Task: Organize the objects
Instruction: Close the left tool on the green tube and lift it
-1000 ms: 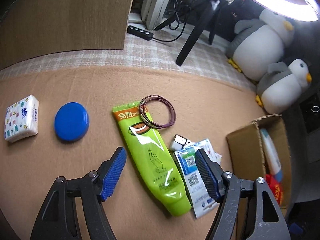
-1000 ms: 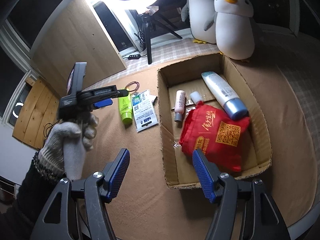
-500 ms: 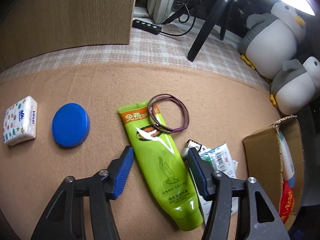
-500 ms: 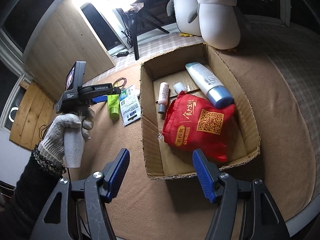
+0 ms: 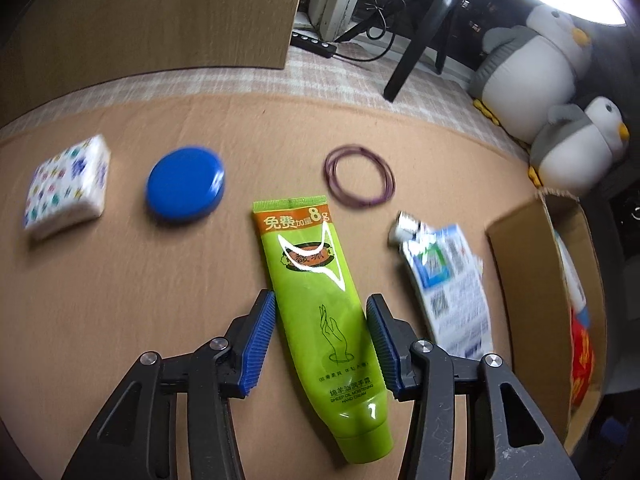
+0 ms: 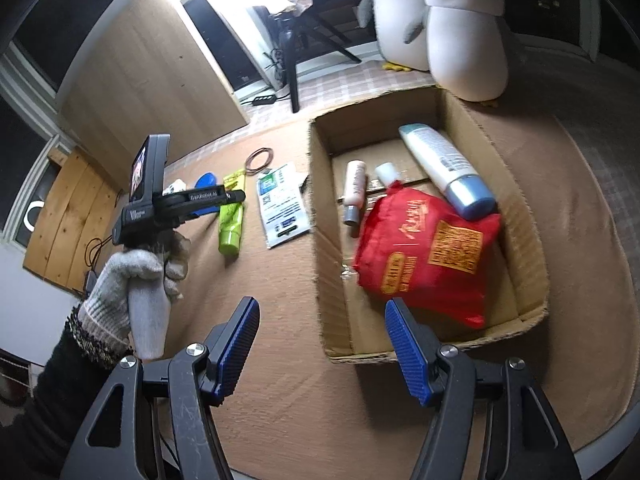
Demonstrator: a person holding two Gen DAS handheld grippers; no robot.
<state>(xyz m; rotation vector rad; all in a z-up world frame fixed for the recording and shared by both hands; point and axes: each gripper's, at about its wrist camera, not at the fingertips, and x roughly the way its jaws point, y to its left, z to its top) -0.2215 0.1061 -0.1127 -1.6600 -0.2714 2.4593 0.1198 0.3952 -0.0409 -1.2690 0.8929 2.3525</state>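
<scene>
A green hand-cream tube (image 5: 320, 304) lies on the brown cloth, cap end toward me. My left gripper (image 5: 320, 312) straddles the tube's middle, its blue pads on either side with small gaps; it also shows in the right wrist view (image 6: 224, 200), over the same tube (image 6: 231, 224). My right gripper (image 6: 324, 320) is open and empty, above the front left corner of the cardboard box (image 6: 324, 248). The box holds a red pouch (image 6: 428, 256), a white-and-blue bottle (image 6: 448, 168) and a small pink bottle (image 6: 354, 192).
A blue round lid (image 5: 185, 189), a tissue pack (image 5: 66, 186), a purple ring of bands (image 5: 359, 178), a white-and-blue sachet (image 5: 448, 276) and a small silver-capped item (image 5: 406, 222) lie around the tube. Two penguin toys (image 6: 460, 32) and a tripod stand behind the box.
My left gripper has moved forward over the green tube and narrowed around it. The tube now lies clear of the purple ring. My right gripper has shifted slightly over the box's front.
</scene>
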